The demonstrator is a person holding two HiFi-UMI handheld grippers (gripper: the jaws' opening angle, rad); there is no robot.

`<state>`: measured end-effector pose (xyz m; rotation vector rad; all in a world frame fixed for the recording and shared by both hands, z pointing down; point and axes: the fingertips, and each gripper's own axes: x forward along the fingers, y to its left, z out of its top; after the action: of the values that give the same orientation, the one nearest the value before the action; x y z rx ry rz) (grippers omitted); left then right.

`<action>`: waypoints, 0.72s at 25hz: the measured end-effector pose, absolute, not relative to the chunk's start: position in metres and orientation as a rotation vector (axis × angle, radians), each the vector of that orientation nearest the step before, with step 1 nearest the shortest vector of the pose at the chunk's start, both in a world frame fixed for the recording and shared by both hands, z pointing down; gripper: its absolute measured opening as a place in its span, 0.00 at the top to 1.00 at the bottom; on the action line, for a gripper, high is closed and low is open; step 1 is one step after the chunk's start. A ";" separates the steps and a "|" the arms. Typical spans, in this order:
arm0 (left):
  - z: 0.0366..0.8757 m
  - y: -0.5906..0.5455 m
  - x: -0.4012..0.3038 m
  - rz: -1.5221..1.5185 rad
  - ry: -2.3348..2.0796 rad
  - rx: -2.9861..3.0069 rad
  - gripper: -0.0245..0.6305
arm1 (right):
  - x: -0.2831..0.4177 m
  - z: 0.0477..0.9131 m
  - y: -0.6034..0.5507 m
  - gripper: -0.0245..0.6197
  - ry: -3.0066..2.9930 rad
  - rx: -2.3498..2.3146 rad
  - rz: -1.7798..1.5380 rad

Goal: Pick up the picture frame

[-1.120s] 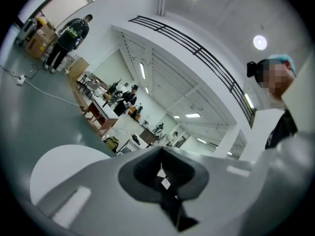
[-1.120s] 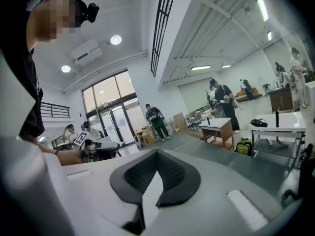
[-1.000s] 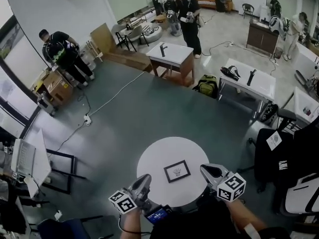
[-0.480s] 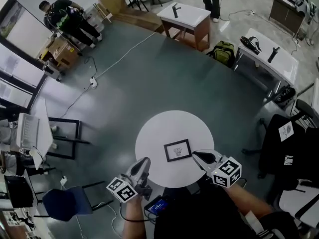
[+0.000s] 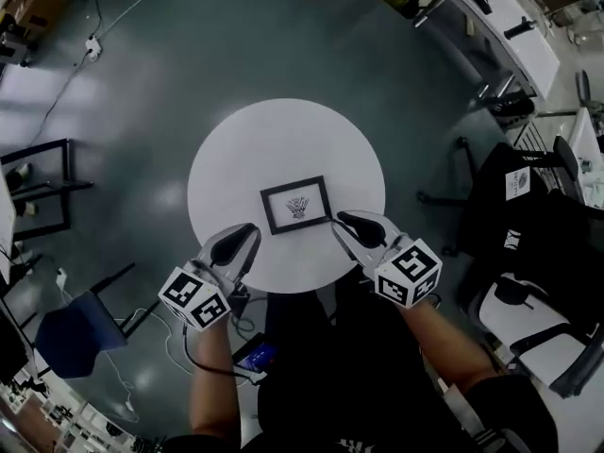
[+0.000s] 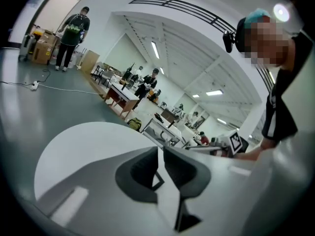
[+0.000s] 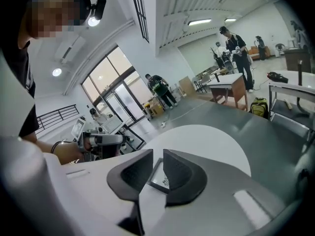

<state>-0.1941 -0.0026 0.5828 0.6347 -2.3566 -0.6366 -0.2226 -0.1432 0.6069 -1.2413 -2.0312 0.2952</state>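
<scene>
A small black picture frame (image 5: 296,206) with a white print lies flat near the middle of the round white table (image 5: 283,140). My left gripper (image 5: 247,234) hovers at the frame's near left and my right gripper (image 5: 347,222) at its near right; neither touches it. Both sets of jaws are opening, a narrow gap between them and nothing in it. In the left gripper view a corner of the frame (image 6: 158,181) shows past the left gripper (image 6: 160,156). In the right gripper view the frame (image 7: 160,177) lies on the table beyond the right gripper (image 7: 158,161).
Black office chairs (image 5: 528,206) stand right of the table, a blue chair (image 5: 71,333) at the lower left and a black metal stand (image 5: 38,187) at the far left. A long white desk (image 5: 500,26) is at the upper right. People stand far off (image 7: 236,48).
Both grippers have come down to the table's near edge, close on either side of the frame. Their jaws have parted a little. The head view now looks more steeply down.
</scene>
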 end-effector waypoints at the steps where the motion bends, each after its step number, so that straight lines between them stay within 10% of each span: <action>1: 0.595 -0.005 -0.199 -0.631 -2.337 0.652 0.90 | -0.227 0.619 -0.144 0.87 -2.031 -1.222 0.291; 18: 0.752 -0.006 -0.189 -0.485 -2.134 0.524 0.74 | -0.238 0.765 -0.143 0.71 -1.939 -1.013 0.165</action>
<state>-0.1890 -0.0065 0.7521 0.5244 -2.1336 -0.4854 -0.2385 -0.1432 0.7646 -1.0126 -1.9386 0.1653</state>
